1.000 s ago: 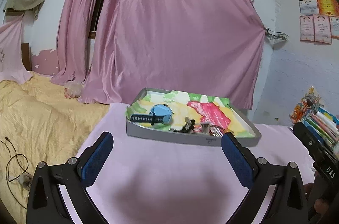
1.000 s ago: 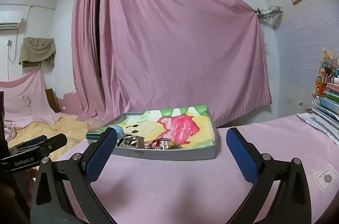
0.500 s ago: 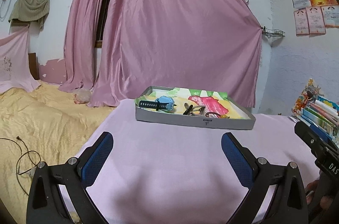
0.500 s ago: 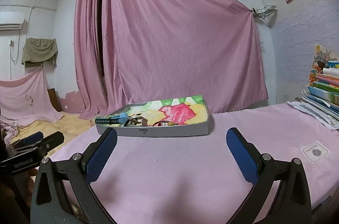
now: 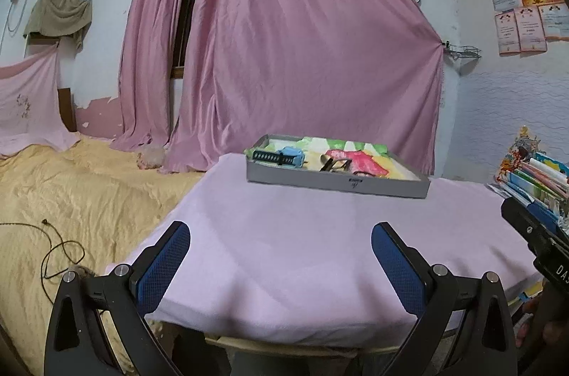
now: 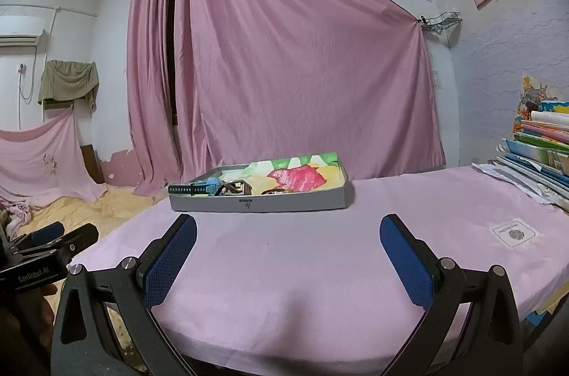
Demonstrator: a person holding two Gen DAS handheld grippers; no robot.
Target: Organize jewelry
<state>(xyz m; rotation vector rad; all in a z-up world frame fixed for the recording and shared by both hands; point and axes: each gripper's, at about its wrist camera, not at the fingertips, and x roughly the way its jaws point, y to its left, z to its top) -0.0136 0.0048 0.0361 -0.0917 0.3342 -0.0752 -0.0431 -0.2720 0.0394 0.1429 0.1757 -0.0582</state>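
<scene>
On the far side of the desk [image 5: 320, 244], pink cloth over it: grey tray [image 5: 338, 186], colourful liner inside. At the tray's left end, blue watch [image 5: 284, 157] with dark strap lying flat, strap reaching past the blue case toward the left rim. Just right of it, a small heap of dark and brown jewelry [image 5: 334, 164], pieces too small to tell apart. From the right wrist view, same tray [image 6: 259, 202] seen low across its front wall, watch [image 6: 199, 187] at the left corner, jewelry [image 6: 238, 188] beside it, a round piece further right against the front wall.

Left gripper [image 5: 281, 248] held low over the near edge of the desk, blue-padded fingers [image 5: 161, 271] spread wide, nothing between them, well apart from the tray. Right gripper [image 6: 288, 250] likewise near the front edge, fingers [image 6: 405, 260] wide apart, empty, pointing at the tray. Each gripper showing at the margin of the other's view, side by side.

Behind the tray, pink curtain [image 5: 302, 56] down to the desk's back edge. Off to the left, bed [image 5: 71, 198] with yellow cover, a dark cable lying on it. At the right edge, stack of books [image 6: 537, 148] on the desk, well clear of the tray. Small white tag [image 6: 514, 234] on the cloth near the books.
</scene>
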